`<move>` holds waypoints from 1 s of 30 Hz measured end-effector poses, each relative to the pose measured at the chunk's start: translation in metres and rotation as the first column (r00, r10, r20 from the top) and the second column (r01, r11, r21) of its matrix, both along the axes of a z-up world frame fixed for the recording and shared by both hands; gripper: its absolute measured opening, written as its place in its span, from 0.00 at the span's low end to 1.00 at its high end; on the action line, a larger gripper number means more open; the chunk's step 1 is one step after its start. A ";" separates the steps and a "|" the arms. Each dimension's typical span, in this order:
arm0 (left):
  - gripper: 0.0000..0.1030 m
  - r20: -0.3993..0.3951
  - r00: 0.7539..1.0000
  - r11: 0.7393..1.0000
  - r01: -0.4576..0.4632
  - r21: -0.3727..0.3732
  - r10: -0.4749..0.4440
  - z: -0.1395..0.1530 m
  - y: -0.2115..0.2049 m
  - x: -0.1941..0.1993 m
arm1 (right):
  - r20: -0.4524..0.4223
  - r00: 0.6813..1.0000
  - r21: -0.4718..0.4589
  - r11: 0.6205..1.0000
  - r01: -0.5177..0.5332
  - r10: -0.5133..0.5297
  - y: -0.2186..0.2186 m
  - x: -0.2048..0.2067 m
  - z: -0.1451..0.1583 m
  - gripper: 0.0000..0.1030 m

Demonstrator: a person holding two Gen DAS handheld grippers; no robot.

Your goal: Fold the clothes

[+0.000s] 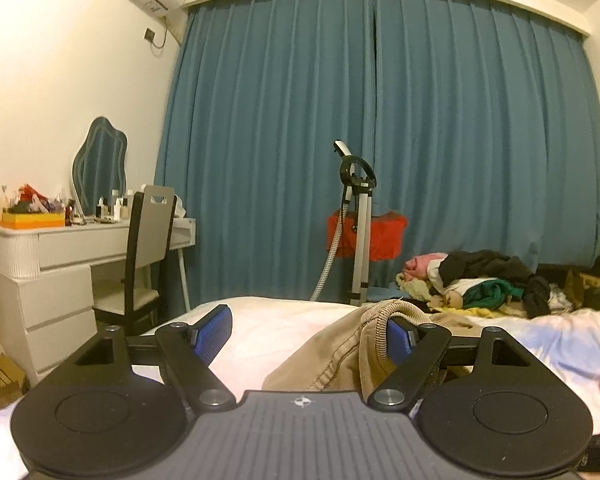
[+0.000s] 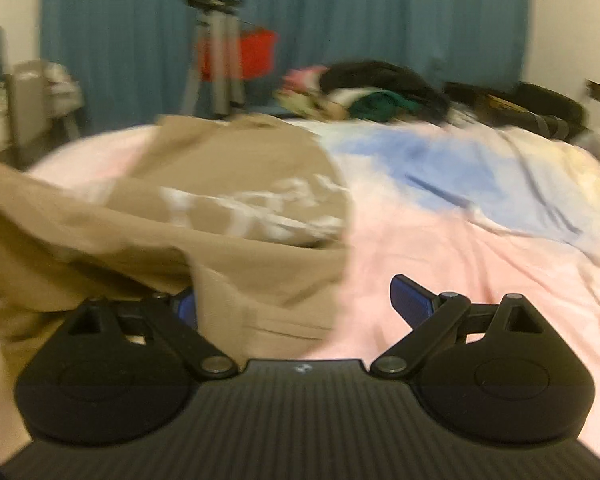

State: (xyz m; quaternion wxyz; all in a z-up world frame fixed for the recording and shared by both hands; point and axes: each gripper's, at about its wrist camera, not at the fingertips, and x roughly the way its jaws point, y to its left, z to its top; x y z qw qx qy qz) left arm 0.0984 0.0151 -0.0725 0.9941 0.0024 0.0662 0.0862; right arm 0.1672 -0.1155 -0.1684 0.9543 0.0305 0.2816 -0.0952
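Both claws stand wide over a pink bed (image 2: 440, 248): the left claw (image 1: 312, 332) with one tan garment (image 1: 340, 352) bunched against its right finger, the right claw (image 2: 296, 304) with the same cloth draped over its left finger. One heap of clothes (image 1: 484, 284) lies beyond, before blue curtains (image 1: 420, 120).

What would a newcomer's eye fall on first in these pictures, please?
Probably the teal curtain filling the far wall, then the tan garment with white lettering spread across the pink bedding. It drapes against both open tools, left tool and right tool, and a heap of unfolded clothes waits behind.
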 end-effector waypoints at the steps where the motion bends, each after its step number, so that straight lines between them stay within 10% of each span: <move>1: 0.78 -0.040 0.999 1.000 -0.009 0.015 0.009 -0.004 -0.002 0.001 | -0.005 0.999 0.015 0.999 0.043 -0.043 -0.008 -0.001 -0.003 0.91; 7: 0.78 -0.306 0.950 0.996 -0.034 0.087 0.059 -0.034 -0.013 0.002 | 0.157 0.950 0.090 0.962 0.257 -0.268 -0.037 -0.029 0.013 0.91; 13: 0.86 -0.226 0.970 0.995 -0.098 -0.007 0.094 -0.020 0.007 -0.027 | 0.449 0.865 0.017 0.970 0.244 -0.225 -0.018 -0.080 0.072 0.91; 19: 0.89 0.089 0.984 0.985 -0.149 -0.090 0.157 0.097 0.037 -0.055 | 0.576 0.808 -0.011 0.987 0.159 -0.124 -0.016 -0.109 0.182 0.91; 30: 0.90 0.404 0.914 0.995 0.015 -0.100 0.027 0.332 0.063 -0.128 | 0.748 0.663 -0.049 0.999 0.017 0.025 -0.032 -0.191 0.403 0.91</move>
